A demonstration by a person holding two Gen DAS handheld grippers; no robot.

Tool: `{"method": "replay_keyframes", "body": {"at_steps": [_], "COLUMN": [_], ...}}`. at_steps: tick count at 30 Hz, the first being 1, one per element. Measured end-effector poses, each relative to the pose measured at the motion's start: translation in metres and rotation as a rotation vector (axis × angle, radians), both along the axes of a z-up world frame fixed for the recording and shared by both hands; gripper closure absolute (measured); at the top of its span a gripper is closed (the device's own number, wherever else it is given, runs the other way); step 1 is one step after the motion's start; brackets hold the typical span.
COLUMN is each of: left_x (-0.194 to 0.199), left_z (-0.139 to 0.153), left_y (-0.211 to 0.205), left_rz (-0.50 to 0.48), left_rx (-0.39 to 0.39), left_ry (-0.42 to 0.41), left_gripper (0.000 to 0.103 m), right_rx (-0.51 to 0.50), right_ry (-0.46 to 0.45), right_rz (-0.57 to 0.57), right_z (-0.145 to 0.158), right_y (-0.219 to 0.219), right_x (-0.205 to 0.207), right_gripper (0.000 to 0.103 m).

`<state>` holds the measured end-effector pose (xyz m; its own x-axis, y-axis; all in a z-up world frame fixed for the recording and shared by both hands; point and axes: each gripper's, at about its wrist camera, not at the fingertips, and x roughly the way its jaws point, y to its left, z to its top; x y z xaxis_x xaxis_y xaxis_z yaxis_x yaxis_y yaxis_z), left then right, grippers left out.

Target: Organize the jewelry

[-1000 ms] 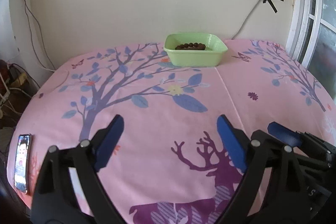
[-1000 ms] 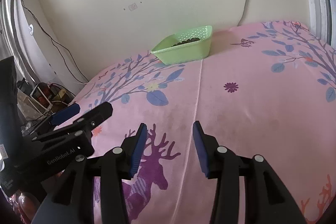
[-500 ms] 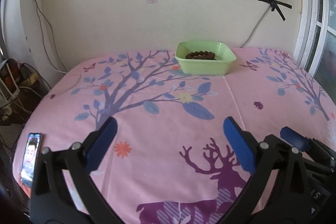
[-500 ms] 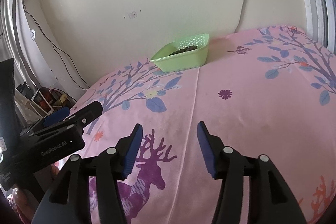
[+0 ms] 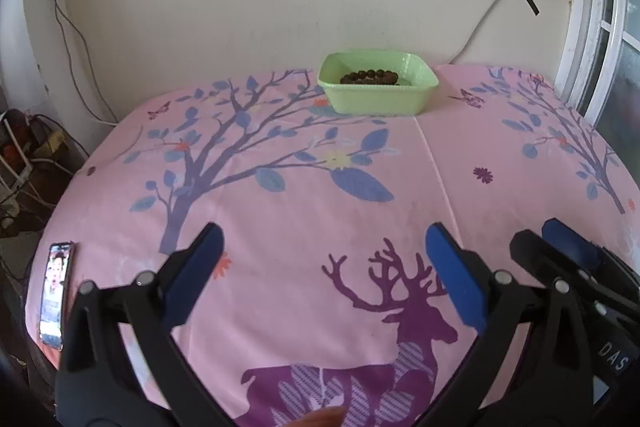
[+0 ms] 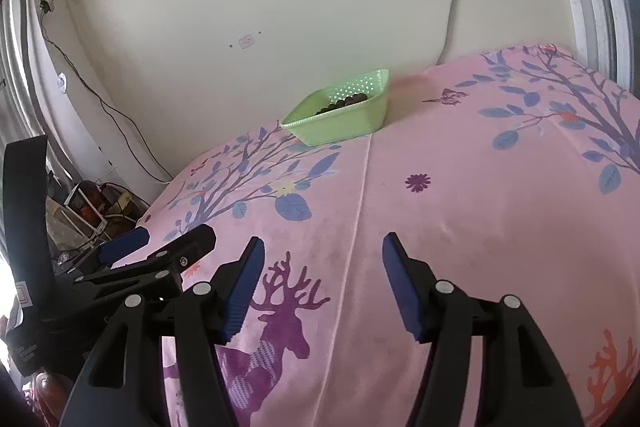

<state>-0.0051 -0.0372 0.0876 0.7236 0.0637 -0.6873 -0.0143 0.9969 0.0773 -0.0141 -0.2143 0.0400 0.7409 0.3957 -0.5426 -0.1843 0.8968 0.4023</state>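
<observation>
Left gripper (image 5: 322,243): released, jaws at widest, nothing between them; spread wider than a second earlier.
Right gripper (image 6: 322,255): released, jaws just been opening, nothing between.
Bracelet (image 5: 370,77): dark beads, inside green basket (image 5: 378,99), upper centre, by the wall.
Open room: bare pink cloth (image 5: 304,211) between grippers and basket.
Edges: phone (image 5: 56,295) at lower-left cloth edge; window frame (image 5: 588,15) at right.
Change: basket unmoved.

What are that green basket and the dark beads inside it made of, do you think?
The green basket looks like moulded plastic: even pale colour, slight sheen, and rows of small holes in its wall. The beads are dark brown, round and fairly matt, which suggests wood or seed, though they are too small here to be sure.
</observation>
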Motion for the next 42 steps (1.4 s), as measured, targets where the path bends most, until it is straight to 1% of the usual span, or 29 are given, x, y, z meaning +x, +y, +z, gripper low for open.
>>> {"method": "replay_keyframes", "body": {"at_steps": [6, 10, 16, 19, 42], "left_x": [0.004, 0.006, 0.007, 0.009, 0.012], "left_z": [-0.001, -0.004, -0.006, -0.009, -0.018], "left_y": [-0.001, -0.005, -0.006, -0.005, -0.009], "left_rz": [-0.005, 0.001, 0.003, 0.004, 0.010], "left_rx": [0.003, 0.030, 0.017, 0.004, 0.009], "left_ry": [0.011, 0.031, 0.045, 0.075, 0.107], "left_gripper": [0.006, 0.006, 0.006, 0.006, 0.006], "right_rx": [0.017, 0.025, 0.036, 0.038, 0.050], "right_ry": [0.010, 0.014, 0.017, 0.018, 0.030], "right_rz": [-0.004, 0.001, 0.005, 0.006, 0.012], "right_z": [-0.003, -0.004, -0.005, -0.006, -0.011], "right_y": [-0.005, -0.006, -0.008, -0.009, -0.011], "right_x": [0.000, 0.003, 0.004, 0.005, 0.008], "right_gripper": [0.068, 0.068, 0.068, 0.068, 0.068]}}
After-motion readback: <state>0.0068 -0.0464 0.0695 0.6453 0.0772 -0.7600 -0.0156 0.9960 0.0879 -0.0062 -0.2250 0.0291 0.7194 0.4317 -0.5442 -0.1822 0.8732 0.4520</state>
